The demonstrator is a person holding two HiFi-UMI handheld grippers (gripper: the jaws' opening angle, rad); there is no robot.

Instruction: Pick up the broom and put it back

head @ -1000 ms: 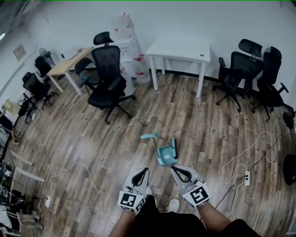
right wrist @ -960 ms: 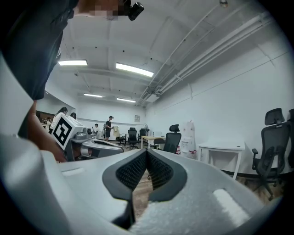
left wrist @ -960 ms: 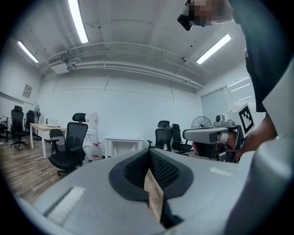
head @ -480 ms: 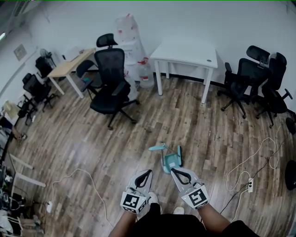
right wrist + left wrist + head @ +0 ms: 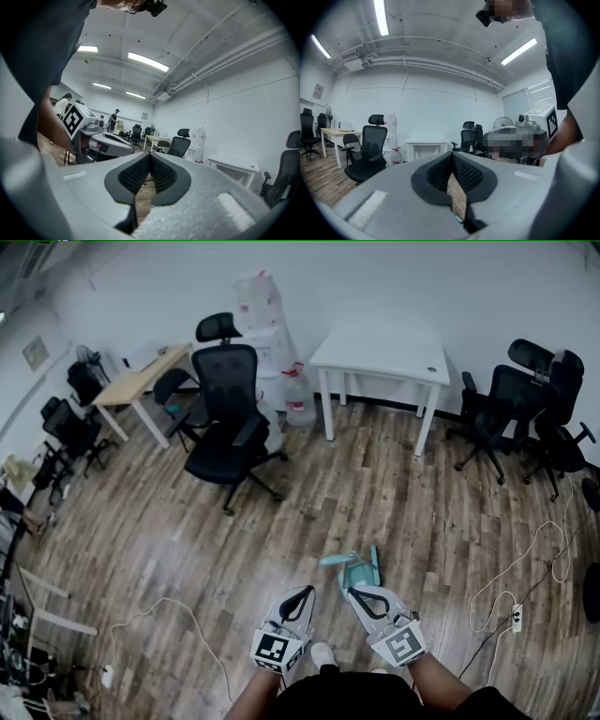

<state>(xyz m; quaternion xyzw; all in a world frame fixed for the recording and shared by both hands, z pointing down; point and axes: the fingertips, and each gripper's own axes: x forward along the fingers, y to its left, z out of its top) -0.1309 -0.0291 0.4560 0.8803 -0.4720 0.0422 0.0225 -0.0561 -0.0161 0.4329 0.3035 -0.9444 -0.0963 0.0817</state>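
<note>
The teal broom (image 5: 337,560) lies flat on the wood floor (image 5: 169,521) with its dustpan (image 5: 364,570), well out from the white table (image 5: 380,351) on the person's side, so it is not yet picked up. Farther again from the table, the left gripper (image 5: 302,596) and right gripper (image 5: 364,594) are held level, each pressed together and empty, probably carried idle until the reach

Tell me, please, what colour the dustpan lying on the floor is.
The dustpan is teal; head view.
</note>
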